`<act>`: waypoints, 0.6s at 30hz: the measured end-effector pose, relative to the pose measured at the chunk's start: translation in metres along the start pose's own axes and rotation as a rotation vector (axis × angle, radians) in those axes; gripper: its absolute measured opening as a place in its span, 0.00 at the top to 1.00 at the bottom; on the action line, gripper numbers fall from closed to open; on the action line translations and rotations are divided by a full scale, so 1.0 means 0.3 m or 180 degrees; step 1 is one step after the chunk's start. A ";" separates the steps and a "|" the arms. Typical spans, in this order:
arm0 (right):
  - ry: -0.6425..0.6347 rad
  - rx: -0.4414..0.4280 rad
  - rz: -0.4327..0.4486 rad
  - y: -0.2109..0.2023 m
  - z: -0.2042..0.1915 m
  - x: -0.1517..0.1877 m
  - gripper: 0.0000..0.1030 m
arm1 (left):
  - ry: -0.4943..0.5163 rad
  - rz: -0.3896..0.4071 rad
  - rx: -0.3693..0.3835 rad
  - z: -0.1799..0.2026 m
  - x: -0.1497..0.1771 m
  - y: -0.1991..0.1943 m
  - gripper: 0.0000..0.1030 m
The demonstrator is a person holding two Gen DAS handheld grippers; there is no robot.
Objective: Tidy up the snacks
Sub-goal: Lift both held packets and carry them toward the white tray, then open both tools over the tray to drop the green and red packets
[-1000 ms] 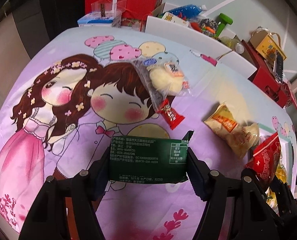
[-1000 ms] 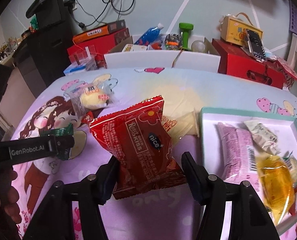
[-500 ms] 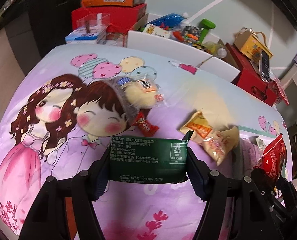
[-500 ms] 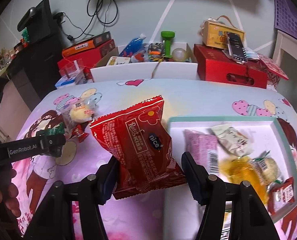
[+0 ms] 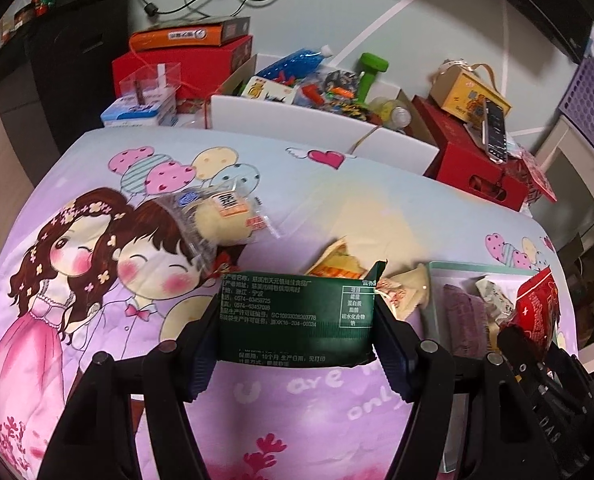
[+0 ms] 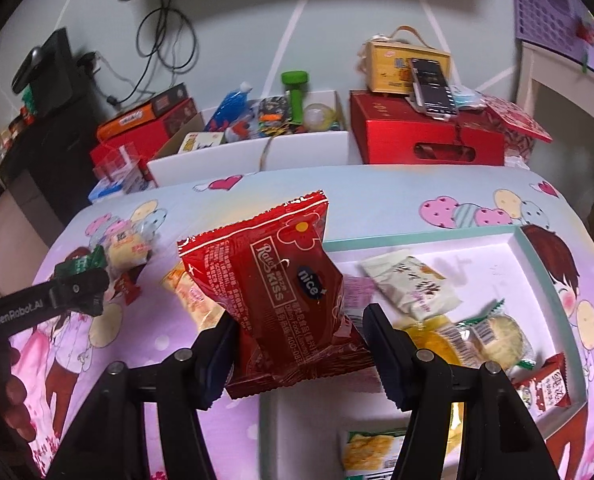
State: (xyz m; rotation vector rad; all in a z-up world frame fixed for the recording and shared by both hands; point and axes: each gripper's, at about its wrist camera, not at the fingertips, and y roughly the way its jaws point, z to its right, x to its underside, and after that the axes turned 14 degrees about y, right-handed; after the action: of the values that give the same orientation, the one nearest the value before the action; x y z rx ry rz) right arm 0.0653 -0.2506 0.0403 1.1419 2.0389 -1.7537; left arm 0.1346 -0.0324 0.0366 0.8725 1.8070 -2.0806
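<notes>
My left gripper (image 5: 297, 328) is shut on a green snack packet (image 5: 297, 316), held above the cartoon tablecloth. My right gripper (image 6: 299, 344) is shut on a red snack bag (image 6: 273, 288), held over the left edge of the white tray (image 6: 537, 248). The tray holds several snacks. It shows at the right in the left wrist view (image 5: 477, 268), with the red bag (image 5: 537, 304) above it. The left gripper also shows at the left in the right wrist view (image 6: 81, 284). A clear-wrapped yellow cake (image 5: 225, 220), a small red packet (image 5: 225, 266) and orange packets (image 5: 337, 260) lie on the cloth.
Behind the table stand white bins of toys (image 5: 317, 120), red boxes (image 5: 469, 160) with a yellow box and a phone on top, and stacked red and orange boxes (image 5: 185, 56). A dark cabinet (image 5: 77, 60) stands at the back left.
Both grippers have moved right with their packets. The right gripper went from over the cloth to over the tray's left edge. The tray has come into the left wrist view.
</notes>
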 end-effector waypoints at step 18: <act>0.0768 0.0416 0.0251 -0.071 0.357 -0.110 0.37 | 0.0718 0.0240 0.0178 0.313 -0.047 -0.001 0.32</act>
State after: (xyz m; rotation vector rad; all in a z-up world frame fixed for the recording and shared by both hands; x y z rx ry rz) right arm 0.0398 -0.3616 0.0480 1.5189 1.9987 -1.8101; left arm 0.1199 -0.1253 0.0497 1.2148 1.7977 -2.0656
